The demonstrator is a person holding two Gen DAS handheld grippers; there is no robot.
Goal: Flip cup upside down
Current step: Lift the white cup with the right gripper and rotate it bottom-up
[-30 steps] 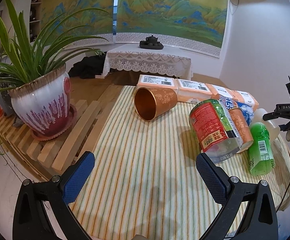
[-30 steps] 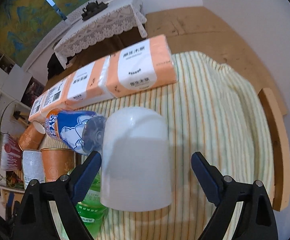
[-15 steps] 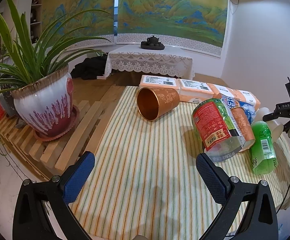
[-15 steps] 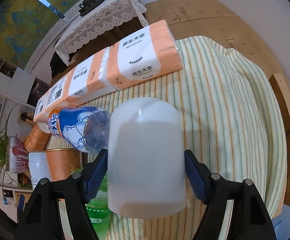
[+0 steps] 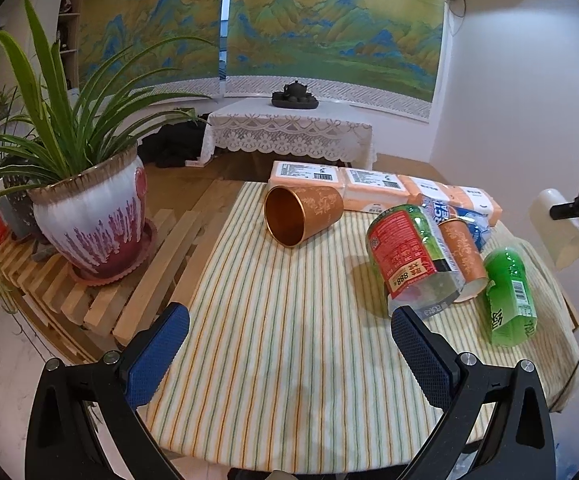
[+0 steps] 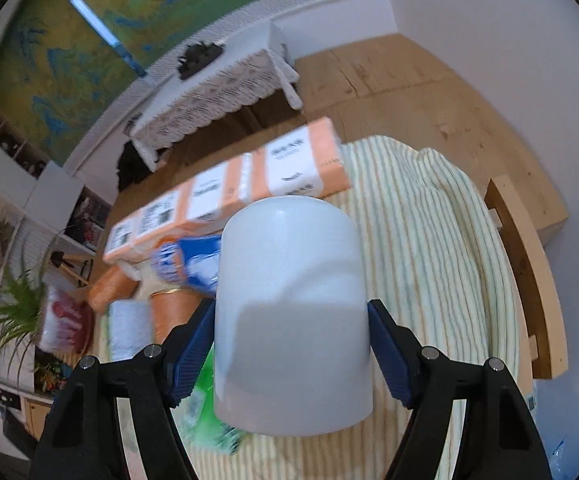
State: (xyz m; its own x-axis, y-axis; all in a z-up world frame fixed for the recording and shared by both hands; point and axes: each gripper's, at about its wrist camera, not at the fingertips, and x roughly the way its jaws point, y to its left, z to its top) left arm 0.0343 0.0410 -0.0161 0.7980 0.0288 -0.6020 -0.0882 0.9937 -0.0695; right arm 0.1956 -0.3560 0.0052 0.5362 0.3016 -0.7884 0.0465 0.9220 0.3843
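White cup [image 6: 291,320] clamped in right hand-held gripper [image 6: 289,344] above striped tablecloth [image 6: 429,264]

**Open cloth up front, clutter along the back and right**

The striped tablecloth [image 5: 289,340] in front of my left gripper [image 5: 289,356] is bare from the near edge to the middle of the surface; I could pass there freely. Toward the far edge a copper cup [image 5: 301,214] lies on its side, with a row of tissue packs [image 5: 373,192] just behind it along that edge. The right half is crowded: a red-labelled bottle [image 5: 405,256], a second copper cup [image 5: 463,256] and a green bottle [image 5: 509,296] lie close together, a blue bottle [image 5: 445,212] behind them. Off the left edge stands a potted plant [image 5: 89,216] on wooden slats. My right gripper [image 6: 291,344] holds the white cup [image 6: 293,320] above the right edge, bare cloth to its right.
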